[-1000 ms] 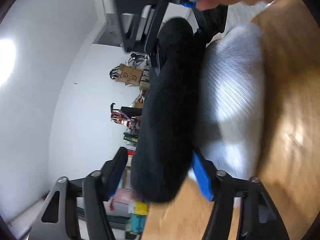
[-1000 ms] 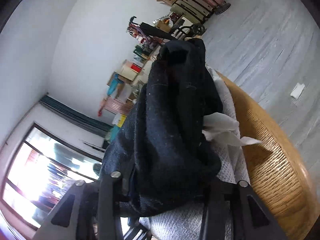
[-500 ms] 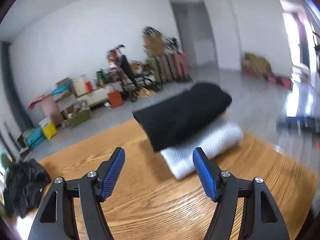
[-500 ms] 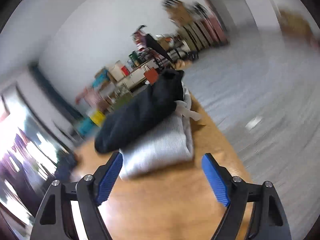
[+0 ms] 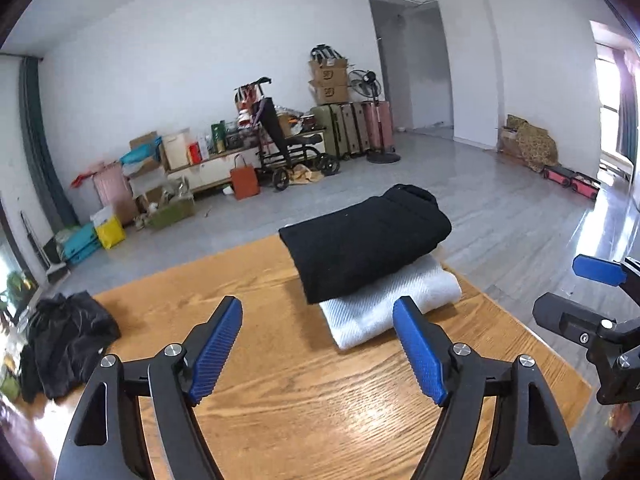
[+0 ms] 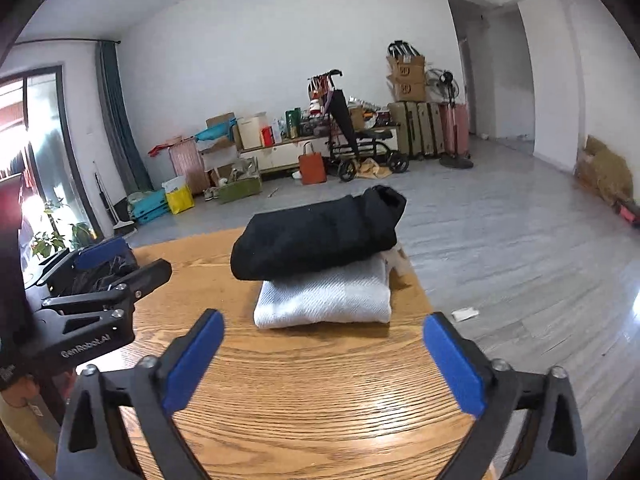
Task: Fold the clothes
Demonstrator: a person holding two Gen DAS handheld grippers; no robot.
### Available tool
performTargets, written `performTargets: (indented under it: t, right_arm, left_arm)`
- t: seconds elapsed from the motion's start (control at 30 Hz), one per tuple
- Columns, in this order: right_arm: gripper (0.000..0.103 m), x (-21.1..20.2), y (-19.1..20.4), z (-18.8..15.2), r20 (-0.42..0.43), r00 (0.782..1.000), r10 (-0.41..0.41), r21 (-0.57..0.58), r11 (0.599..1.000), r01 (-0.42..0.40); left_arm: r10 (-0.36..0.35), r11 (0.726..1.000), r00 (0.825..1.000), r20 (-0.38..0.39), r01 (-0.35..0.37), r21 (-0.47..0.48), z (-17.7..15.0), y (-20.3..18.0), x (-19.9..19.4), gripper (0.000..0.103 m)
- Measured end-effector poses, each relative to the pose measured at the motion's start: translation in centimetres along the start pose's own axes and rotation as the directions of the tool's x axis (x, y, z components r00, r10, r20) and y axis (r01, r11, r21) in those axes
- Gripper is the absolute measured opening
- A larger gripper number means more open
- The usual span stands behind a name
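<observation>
Off to the far left of the left gripper (image 5: 318, 354), a crumpled dark garment (image 5: 68, 340) lay at the desk (image 5: 280, 412) edge, not yet folded by the look of it. The left gripper stood wide, its jaws having just been opening, nothing between them. Ahead of it and a touch to its right sat the folded black garment (image 5: 366, 246), stacked on the folded white garment (image 5: 390, 300). The right gripper (image 6: 324, 364) was wide too, jaws just opened further, empty, with that same stack straight ahead of it!

The risk, as I judged it: the black piece overhung the white one on the near-left side and sat skewed, so a careless brush from either gripper on the way to the next item could have slid it off or unrolled a fold. The stack also sat near the far right edge of the desk, so a nudge might have tipped it to the floor.

The left wrist view showed the crumpled pile plainly; the right wrist view largely hid it behind the other gripper. The right wrist view alone showed a white tag (image 6: 398, 258) poking out behind the stack, and a scrap of paper (image 6: 464, 314) on the floor.
</observation>
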State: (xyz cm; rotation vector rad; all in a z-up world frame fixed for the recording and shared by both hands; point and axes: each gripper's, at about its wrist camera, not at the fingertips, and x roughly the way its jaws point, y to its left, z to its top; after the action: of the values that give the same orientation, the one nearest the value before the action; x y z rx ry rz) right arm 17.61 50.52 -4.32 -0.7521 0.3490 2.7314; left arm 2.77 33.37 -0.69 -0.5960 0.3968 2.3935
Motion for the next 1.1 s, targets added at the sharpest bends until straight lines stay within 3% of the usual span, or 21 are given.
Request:
performTargets:
  t: [0.2,0.6,0.7,0.77,0.8,0.83,0.87,0.9,0.93,1.0,1.1]
  right_arm:
    - [0.103,0.1,1.5,0.9,-0.024,1.000,-0.001,-0.020,1.000,0.001]
    - [0.103,0.1,1.0,1.2,-0.030,0.999,0.016,-0.001,1.000,-0.016]
    - [0.102,0.7,0.3,1.9,-0.018,1.000,-0.020,0.020,1.000,0.020]
    - [0.095,2.1,-0.8,3.3,-0.037,0.998,-0.055,0.063,0.996,0.057]
    - [0.082,3.2,-1.3,4.2,-0.054,0.997,-0.059,0.081,0.995,0.064]
    - [0.063,4.3,-1.9,5.1,-0.071,0.995,-0.064,0.099,0.993,0.070]
    - [0.053,5.4,-2.5,5.9,-0.088,0.994,-0.068,0.117,0.990,0.078]
    - [0.040,6.8,-2.8,6.9,-0.108,0.991,-0.080,0.124,0.988,0.093]
    - [0.036,8.5,-3.1,7.9,-0.130,0.987,-0.095,0.125,0.986,0.112]
    - [0.027,11.4,-3.5,9.8,-0.168,0.979,-0.119,0.124,0.982,0.140]
    - [0.023,15.8,-3.2,12.1,-0.198,0.976,-0.091,0.112,0.987,0.114]
  left_arm:
    - [0.012,1.000,0.999,-0.033,-0.012,0.010,-0.1,0.3,0.1,0.078]
    - [-0.038,0.999,0.996,-0.080,0.037,-0.024,0.2,0.8,0.9,0.078]
    - [-0.090,0.990,0.989,-0.118,0.076,-0.115,0.6,2.4,2.8,0.078]
    - [-0.182,0.966,0.969,-0.168,0.144,-0.215,1.5,3.7,5.3,0.078]
    - [-0.213,0.955,0.959,-0.185,0.164,-0.248,2.1,3.9,6.5,0.075]
    - [-0.244,0.942,0.949,-0.202,0.182,-0.281,2.7,4.1,7.8,0.071]
    - [-0.274,0.928,0.937,-0.217,0.199,-0.314,3.3,4.3,9.0,0.047]
    - [-0.284,0.921,0.931,-0.228,0.199,-0.335,4.1,4.3,10.3,0.014]
    - [-0.263,0.930,0.930,-0.255,0.173,-0.325,5.0,3.9,11.9,0.005]
    - [-0.234,0.942,0.923,-0.306,0.138,-0.305,6.4,3.1,15.0,0.002]
    - [-0.274,0.922,0.888,-0.370,0.133,-0.364,6.9,2.6,20.0,0.002]
